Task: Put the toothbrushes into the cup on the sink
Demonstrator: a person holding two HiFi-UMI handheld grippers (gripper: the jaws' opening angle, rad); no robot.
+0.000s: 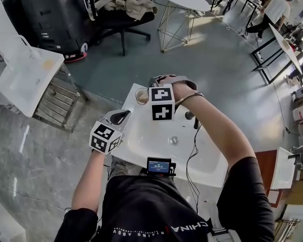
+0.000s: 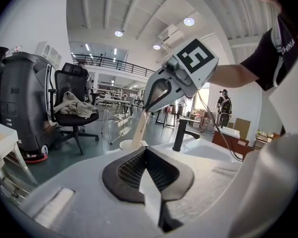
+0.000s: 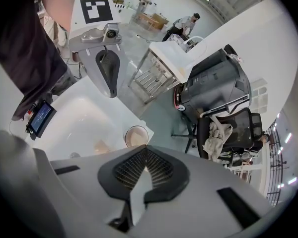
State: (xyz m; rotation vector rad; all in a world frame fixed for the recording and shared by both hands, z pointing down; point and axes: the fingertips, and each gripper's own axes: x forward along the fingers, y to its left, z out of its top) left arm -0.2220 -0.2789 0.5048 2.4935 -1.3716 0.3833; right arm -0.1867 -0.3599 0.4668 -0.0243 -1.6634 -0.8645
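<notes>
As it hangs over the cup [image 3: 136, 136], right gripper [image 3: 146, 148] — closed — pinches toothbrush [image 2: 138, 128] (cream).

From my remote seat I see a black short-sleeved T-shirt [image 1: 141, 205] with white lettering [image 1: 189, 227] toward 5 o'clock of the head view. A small black device with a lit blue screen [image 1: 159, 166] sits on its chest, and a thin black cable [image 1: 192, 155] runs alongside. The left gripper [image 2: 147, 151] and right gripper [image 3: 146, 151] are white-bodied with dark ribbed pads. Each carries a black-and-white marker cube [image 1: 106, 136]
</notes>
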